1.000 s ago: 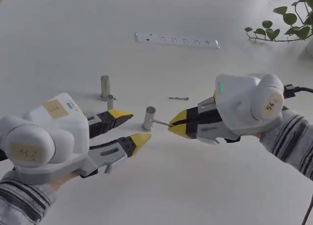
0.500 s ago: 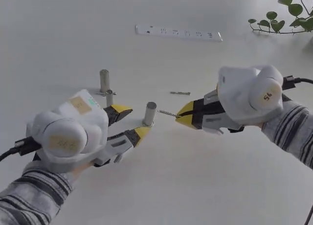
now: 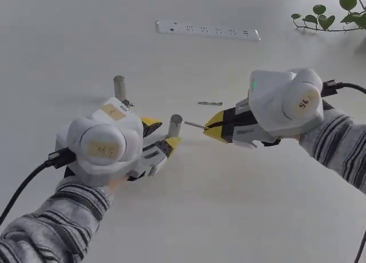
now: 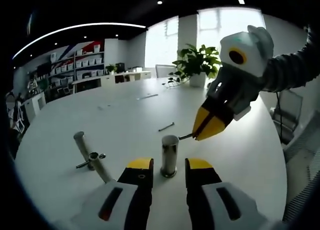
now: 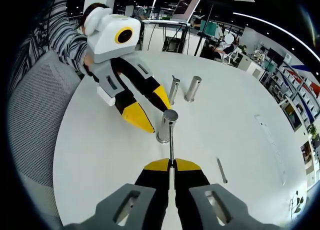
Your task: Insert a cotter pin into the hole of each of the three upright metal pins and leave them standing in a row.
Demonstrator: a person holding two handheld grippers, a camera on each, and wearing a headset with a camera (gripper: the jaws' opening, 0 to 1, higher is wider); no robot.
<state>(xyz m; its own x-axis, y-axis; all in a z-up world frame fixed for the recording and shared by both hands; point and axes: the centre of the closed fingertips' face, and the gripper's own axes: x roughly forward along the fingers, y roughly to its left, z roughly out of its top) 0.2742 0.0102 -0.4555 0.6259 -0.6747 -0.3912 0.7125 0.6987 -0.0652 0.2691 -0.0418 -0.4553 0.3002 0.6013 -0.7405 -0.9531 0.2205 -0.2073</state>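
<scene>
A short upright metal pin (image 3: 174, 126) (image 4: 169, 155) (image 5: 166, 126) stands between the jaws of my open left gripper (image 3: 164, 132) (image 4: 170, 165), with a gap on each side. My right gripper (image 3: 209, 127) (image 5: 171, 164) is shut on a cotter pin (image 3: 194, 124) (image 5: 171, 140) whose free tip points at the top of that pin from the right. Two more metal pins (image 3: 119, 87) (image 4: 80, 142) stand behind to the left; the nearer one (image 4: 97, 165) has a cotter pin across it. A loose cotter pin (image 3: 210, 103) (image 4: 166, 126) lies on the table.
A white power strip (image 3: 207, 30) lies at the far side of the white table (image 3: 189, 206). A trailing green plant (image 3: 334, 14) sits at the far right corner. Cables run from both grippers.
My left gripper has moved forward until its open jaws flank the near pin. The right gripper keeps the cotter pin aimed at that pin's top.
</scene>
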